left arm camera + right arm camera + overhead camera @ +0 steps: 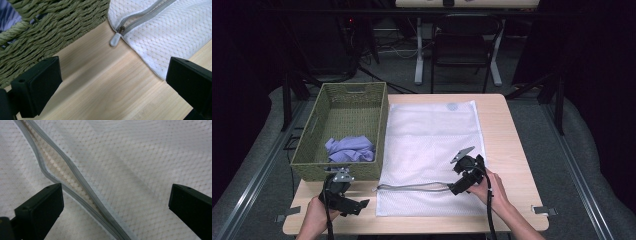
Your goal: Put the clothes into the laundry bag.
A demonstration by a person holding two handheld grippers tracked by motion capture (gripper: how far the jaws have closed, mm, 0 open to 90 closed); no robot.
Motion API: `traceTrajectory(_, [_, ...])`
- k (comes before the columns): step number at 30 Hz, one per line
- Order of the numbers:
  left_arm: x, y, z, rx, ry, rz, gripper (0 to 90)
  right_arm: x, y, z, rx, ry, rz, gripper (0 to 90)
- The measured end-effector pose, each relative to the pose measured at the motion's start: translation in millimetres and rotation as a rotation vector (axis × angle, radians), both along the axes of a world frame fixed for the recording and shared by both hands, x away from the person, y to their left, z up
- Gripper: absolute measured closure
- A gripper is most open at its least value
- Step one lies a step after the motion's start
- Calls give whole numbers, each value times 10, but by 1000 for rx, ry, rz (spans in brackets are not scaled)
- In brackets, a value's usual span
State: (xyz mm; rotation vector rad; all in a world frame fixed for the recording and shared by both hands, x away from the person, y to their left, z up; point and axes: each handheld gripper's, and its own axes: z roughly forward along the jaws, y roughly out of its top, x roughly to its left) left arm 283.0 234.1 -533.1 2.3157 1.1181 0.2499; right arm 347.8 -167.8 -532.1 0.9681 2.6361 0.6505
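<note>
A white mesh laundry bag (pixel 432 150) lies flat on the wooden table (pixel 507 130), its grey zipper (pixel 412 187) running along the near end. The zipper's pull tab (pixel 115 39) rests at the bag's left corner beside the basket. My left gripper (pixel 362 204) hovers open over bare wood just short of that corner (pixel 115 82). My right gripper (pixel 457 185) is open above the mesh (pixel 140 170), right over the zipper (pixel 75 182), whose two sides gape apart here. A crumpled lavender cloth (pixel 350 149) lies in the green woven basket (pixel 312 135).
The basket's woven wall (pixel 50 27) stands close on the left gripper's left side. Beyond the table's far edge are a black chair (pixel 462 45) and a desk's white legs (pixel 419 50). Bare wood shows to the right of the bag.
</note>
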Motion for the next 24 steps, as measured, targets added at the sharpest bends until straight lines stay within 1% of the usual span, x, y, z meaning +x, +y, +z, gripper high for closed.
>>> traceTrajectory(3, [-1, -1, 1, 2, 1, -4, 1, 5, 62, -16, -13, 1, 13, 0])
traceTrajectory(7, [7, -5, -6, 2, 6, -5, 1, 17, 115, -41, -15, 13, 11, 0])
traceTrajectory(8, [7, -4, -6, 3, 6, -6, 1, 30, 122, -49, -19, 10, 23, 0])
traceTrajectory(13, [-4, -8, 0, 4, 3, -8, 1, 44, 204, -90, -33, 21, 31, 2])
traceTrajectory(17, [6, -9, -7, 3, 5, -7, 1, 51, 290, -112, -37, 22, 43, 24])
traceTrajectory(20, [5, -16, -16, 13, 15, -18, 1, 75, 366, -145, -45, 27, 57, 42])
traceTrajectory(24, [-3, -16, -11, 14, 6, -21, 1, 80, 453, -191, -59, 34, 76, 65])
